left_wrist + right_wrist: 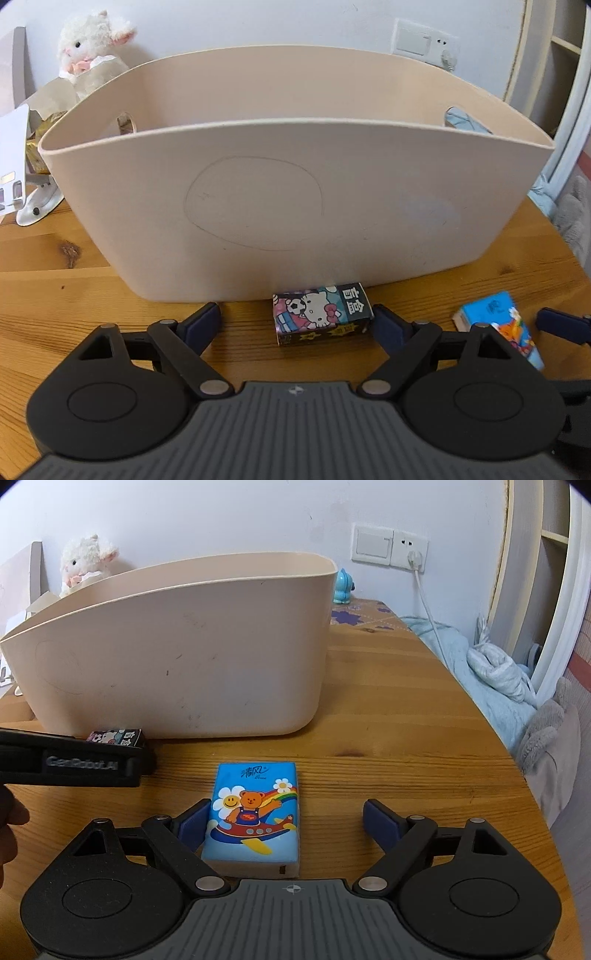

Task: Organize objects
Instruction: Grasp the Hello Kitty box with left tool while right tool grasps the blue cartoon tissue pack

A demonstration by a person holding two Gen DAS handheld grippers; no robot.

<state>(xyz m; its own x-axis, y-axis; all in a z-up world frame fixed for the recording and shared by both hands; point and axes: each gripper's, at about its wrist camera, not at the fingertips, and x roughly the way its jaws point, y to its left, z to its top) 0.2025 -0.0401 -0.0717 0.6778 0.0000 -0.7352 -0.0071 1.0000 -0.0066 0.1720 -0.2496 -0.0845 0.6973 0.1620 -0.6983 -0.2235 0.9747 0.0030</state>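
A wooden table carries a beige plastic basket, with a small Hello Kitty box lying just in front of its wall and a blue tissue pack flat nearby.

Soft, even daylight fills both views, without harsh glare. Faint shadows sit under the beige tub on the desk. Fisheye distortion bends straight lines near the dark corners; edges look slightly blurred.
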